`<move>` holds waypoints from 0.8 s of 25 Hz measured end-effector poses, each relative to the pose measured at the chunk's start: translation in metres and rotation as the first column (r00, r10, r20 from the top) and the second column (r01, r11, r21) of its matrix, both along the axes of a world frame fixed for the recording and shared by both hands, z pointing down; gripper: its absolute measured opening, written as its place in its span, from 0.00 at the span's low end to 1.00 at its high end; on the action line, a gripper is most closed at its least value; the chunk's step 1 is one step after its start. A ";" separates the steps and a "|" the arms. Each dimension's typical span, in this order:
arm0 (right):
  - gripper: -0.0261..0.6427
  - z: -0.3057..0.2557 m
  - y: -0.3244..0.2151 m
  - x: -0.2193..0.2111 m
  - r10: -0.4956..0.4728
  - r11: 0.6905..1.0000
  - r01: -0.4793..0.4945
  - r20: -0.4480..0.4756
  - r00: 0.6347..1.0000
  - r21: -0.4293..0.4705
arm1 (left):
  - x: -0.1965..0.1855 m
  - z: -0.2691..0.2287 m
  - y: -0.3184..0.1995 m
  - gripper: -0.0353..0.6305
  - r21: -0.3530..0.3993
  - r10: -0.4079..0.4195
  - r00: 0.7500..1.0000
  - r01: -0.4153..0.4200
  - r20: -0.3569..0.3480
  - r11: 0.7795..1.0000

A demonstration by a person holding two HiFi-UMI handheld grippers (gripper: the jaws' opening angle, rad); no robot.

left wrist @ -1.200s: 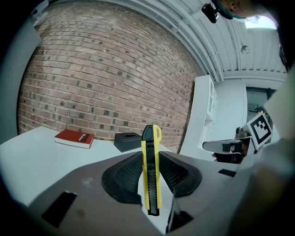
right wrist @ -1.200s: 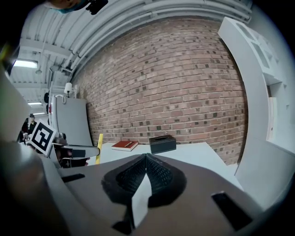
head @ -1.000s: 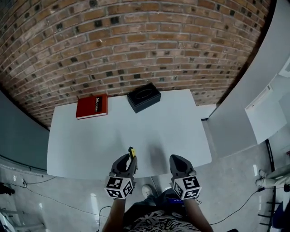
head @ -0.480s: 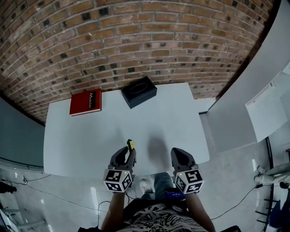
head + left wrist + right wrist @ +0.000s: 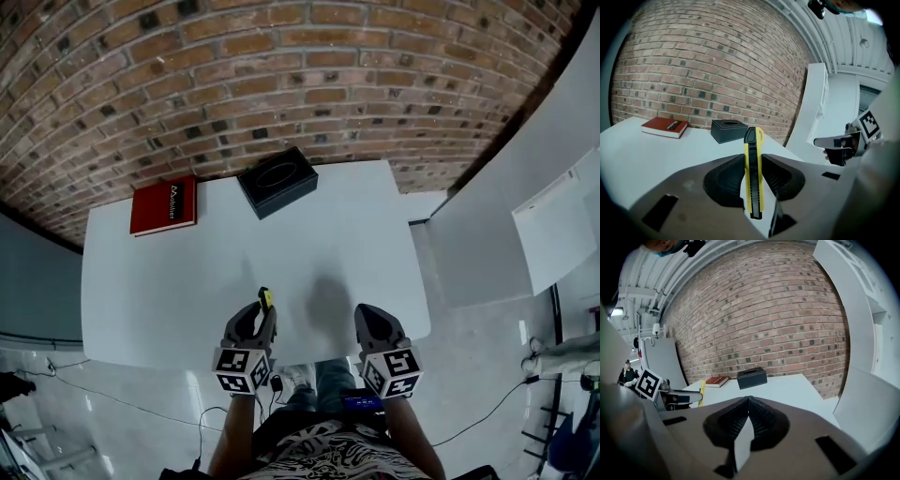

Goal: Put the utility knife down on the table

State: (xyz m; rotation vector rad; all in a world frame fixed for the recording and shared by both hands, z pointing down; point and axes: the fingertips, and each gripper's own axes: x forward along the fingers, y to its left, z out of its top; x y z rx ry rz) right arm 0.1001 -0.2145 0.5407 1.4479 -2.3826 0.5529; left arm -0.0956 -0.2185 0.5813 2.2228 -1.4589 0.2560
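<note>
A yellow and black utility knife (image 5: 753,171) stands upright between the jaws of my left gripper (image 5: 752,176), which is shut on it. In the head view the knife (image 5: 265,299) pokes forward out of the left gripper (image 5: 257,323) over the near edge of the white table (image 5: 187,281). My right gripper (image 5: 370,328) hovers beside it at the same edge. In the right gripper view its jaws (image 5: 748,420) are pressed together with nothing between them, and the knife (image 5: 701,393) shows at the left.
A red book (image 5: 165,205) lies at the table's far left and a black tissue box (image 5: 277,181) stands at the far middle, both against the brick wall. A white partition (image 5: 525,187) rises to the right of the table. Bare floor lies below the near edge.
The head view has shifted so the table, book and box sit higher and further left in it. Both grippers keep their places at the near edge, the left still holding the knife.
</note>
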 end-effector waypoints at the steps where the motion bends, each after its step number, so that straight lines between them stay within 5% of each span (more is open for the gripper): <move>1: 0.04 0.003 -0.002 0.001 -0.001 1.000 0.001 -0.002 1.000 -0.007 | 0.001 0.004 -0.001 0.23 -0.010 0.001 1.000 -0.001 0.005 1.000; 8: 0.04 0.026 -0.018 0.006 -0.018 0.998 0.018 -0.011 1.000 -0.064 | 0.015 0.041 -0.010 0.23 -0.104 0.059 0.996 -0.051 0.073 0.993; 15: 0.04 0.047 -0.028 0.004 -0.055 0.991 0.053 -0.015 0.998 -0.120 | 0.036 0.096 -0.014 0.23 -0.283 0.221 0.961 -0.168 0.166 0.944; 20: 0.04 0.057 -0.038 0.009 -0.059 0.988 0.054 -0.030 0.998 -0.142 | 0.043 0.112 -0.021 0.23 -0.332 0.271 0.943 -0.196 0.195 0.923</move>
